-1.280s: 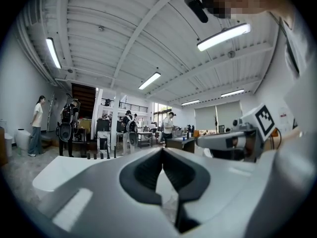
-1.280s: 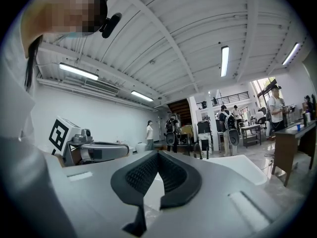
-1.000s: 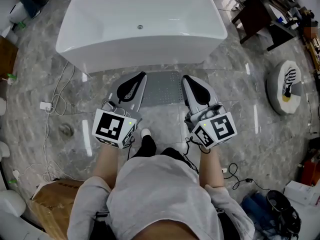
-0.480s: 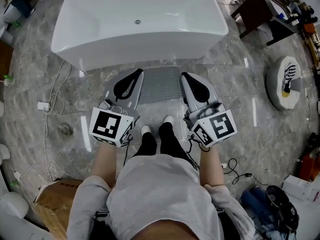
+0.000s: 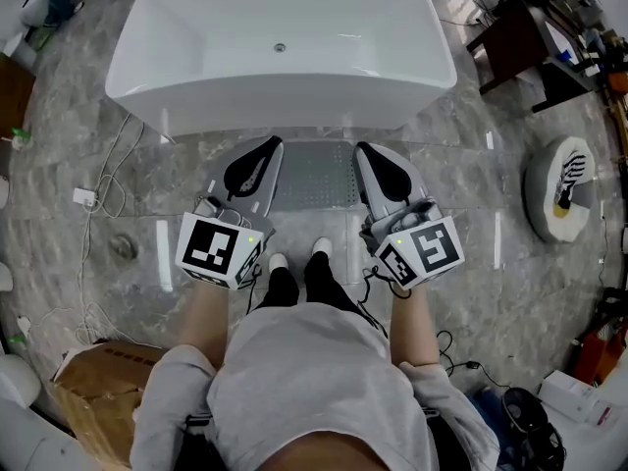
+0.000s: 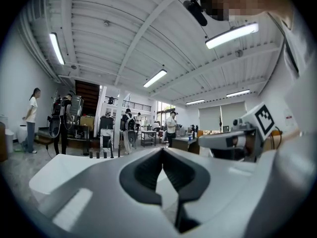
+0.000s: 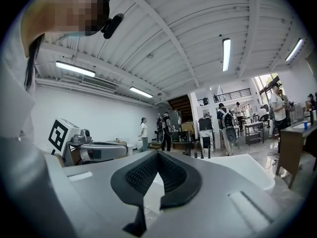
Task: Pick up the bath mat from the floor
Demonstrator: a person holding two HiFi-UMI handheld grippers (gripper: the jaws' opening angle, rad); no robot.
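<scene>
Head view looks steeply down on the grey bath mat, lying flat on the marble floor just in front of the white bathtub. The left gripper and right gripper point level, each showing over one side edge of the mat. Both gripper views show the jaws pressed together with nothing between them. The person's shoes stand just short of the mat's near edge

Grey marble floor. Grey bath mat lies flat on it, just on the near side of white bathtub. White cable with plug left, cardboard box near left.
</scene>
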